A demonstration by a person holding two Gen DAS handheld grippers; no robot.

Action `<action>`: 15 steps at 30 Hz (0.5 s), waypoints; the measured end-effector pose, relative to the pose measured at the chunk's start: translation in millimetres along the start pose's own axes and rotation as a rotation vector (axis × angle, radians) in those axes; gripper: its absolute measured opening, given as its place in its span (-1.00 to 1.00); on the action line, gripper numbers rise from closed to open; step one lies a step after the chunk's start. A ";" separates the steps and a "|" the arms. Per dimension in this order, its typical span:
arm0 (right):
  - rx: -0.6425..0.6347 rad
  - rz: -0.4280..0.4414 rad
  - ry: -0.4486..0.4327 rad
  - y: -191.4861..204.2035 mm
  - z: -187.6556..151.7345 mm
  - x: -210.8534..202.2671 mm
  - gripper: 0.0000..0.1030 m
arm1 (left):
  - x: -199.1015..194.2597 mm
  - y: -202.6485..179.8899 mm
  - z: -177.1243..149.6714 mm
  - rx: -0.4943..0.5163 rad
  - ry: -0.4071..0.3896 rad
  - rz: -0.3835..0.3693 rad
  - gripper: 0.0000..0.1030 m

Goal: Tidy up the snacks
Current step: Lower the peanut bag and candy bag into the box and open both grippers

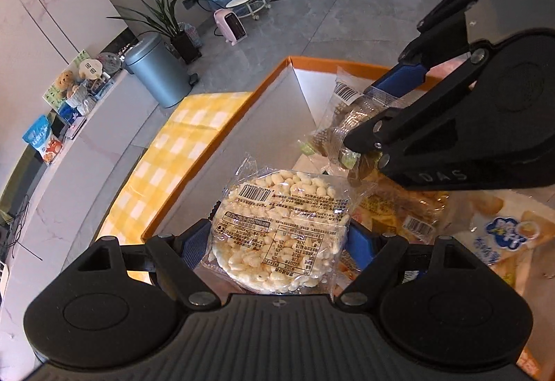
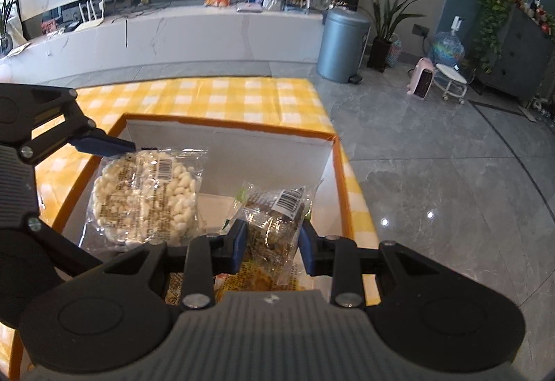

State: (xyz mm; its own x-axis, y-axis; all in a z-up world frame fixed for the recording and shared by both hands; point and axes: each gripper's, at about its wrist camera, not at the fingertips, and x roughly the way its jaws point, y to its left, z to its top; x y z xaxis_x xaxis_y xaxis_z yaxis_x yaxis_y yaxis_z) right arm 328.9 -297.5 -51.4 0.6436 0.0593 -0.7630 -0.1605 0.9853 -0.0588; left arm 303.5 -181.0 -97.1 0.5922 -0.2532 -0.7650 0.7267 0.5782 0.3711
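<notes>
Blue-padded left tool (image 1: 274, 242) is at the bottom middle of its frame, clamped on a round puffed rice cake in clear plastic wrap (image 1: 277, 228), pads pressing both edges of the packet. Right tool (image 2: 272, 242), also blue-padded, sits bottom centre of its own view and is gripping a smaller brownish snack in a crinkly clear wrapper (image 2: 277, 218). Both packets hang just over the orange-rimmed cardboard box with white inner walls (image 2: 225, 141); more yellow snack bags (image 1: 409, 211) lie in its lower right part. Box sits on the surface under a yellow-and-white checked cloth (image 2: 208, 96). Further back, upper right, a grey metal pedal bin (image 2: 343, 44) stands on the tiled floor.
</notes>
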 end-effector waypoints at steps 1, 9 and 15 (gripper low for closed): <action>-0.007 0.002 0.009 1.1 0.4 3.7 -0.40 | 1.7 -0.7 0.1 0.005 0.003 -0.007 0.82; -0.010 0.017 0.076 3.4 -2.6 25.2 -0.39 | 17.4 -0.3 -1.6 0.006 0.034 -0.054 0.84; -0.030 0.014 0.082 9.6 -7.6 28.4 -0.40 | 13.7 3.7 -2.4 -0.025 0.023 -0.084 0.91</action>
State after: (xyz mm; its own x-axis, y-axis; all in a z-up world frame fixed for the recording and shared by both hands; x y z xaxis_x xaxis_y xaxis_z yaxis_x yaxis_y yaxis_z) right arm 340.0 -287.6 -78.5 0.5780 0.0590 -0.8139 -0.1924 0.9791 -0.0656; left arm 313.5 -180.5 -107.6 0.5208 -0.2839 -0.8051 0.7644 0.5750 0.2917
